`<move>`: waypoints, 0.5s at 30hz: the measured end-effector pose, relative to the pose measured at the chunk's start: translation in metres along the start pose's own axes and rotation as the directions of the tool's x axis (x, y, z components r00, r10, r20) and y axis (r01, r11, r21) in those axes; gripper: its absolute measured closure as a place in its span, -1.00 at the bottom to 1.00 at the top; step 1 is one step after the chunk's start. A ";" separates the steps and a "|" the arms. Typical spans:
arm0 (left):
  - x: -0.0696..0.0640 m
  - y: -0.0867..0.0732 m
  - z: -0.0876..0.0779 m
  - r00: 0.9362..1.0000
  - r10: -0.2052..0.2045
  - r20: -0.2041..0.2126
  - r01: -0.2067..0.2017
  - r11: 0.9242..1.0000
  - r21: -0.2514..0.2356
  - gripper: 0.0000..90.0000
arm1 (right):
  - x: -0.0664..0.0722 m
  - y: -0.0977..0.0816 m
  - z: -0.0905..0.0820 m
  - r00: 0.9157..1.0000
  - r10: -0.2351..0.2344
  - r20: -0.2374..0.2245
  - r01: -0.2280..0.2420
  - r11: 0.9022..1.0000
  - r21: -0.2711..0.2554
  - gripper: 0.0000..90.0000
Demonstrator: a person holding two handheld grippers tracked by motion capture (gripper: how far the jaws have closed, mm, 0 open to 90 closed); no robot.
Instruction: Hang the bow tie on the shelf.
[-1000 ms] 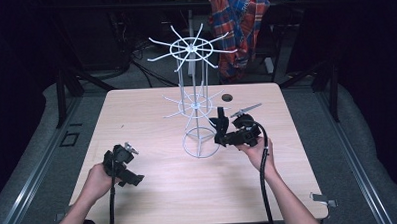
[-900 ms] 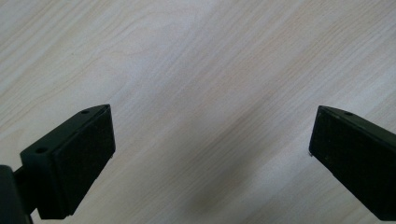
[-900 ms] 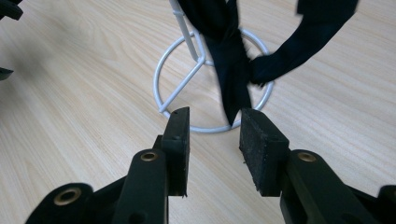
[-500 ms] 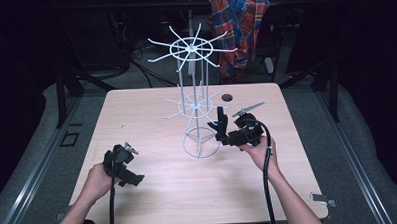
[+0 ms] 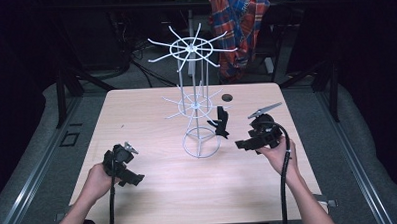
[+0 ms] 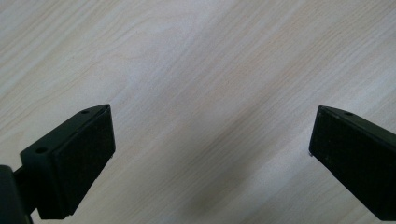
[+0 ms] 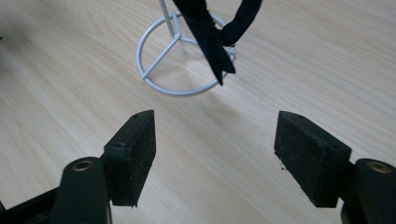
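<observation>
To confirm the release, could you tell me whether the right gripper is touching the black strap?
Apart: right gripper view shows bare table between the right gripper and black strap.

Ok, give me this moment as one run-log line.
right gripper: jaws just opening, nothing between | black ribbon: hanging on white wire rack | left gripper: open over table
</observation>
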State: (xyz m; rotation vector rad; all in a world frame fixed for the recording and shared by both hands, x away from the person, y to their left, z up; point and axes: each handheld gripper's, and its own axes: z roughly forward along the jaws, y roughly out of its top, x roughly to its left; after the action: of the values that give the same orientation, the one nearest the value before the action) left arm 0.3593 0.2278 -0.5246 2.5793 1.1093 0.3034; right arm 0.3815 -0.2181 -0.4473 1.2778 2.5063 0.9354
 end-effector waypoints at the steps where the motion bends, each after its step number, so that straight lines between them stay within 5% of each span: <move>1: 0.000 0.000 0.000 1.000 0.001 0.000 -0.001 1.000 0.000 -0.99 | -0.001 -0.001 -0.003 1.000 -0.001 0.004 0.001 1.000 0.001 -0.42; 6: 0.000 -0.001 0.000 1.000 -0.002 -0.004 0.002 1.000 0.001 -0.99 | -0.001 -0.010 -0.016 1.000 -0.005 0.026 0.006 1.000 -0.018 -0.53; 15: -0.001 0.000 0.002 1.000 -0.004 -0.006 0.004 1.000 0.009 -0.99 | -0.008 -0.040 -0.029 0.998 0.007 0.063 -0.008 1.000 0.022 -0.64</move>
State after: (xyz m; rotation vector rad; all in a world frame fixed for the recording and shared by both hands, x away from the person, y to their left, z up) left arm 0.3595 0.2271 -0.5265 2.5856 1.1203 0.3066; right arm 0.3478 -0.2544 -0.4495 1.3030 2.4727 0.8566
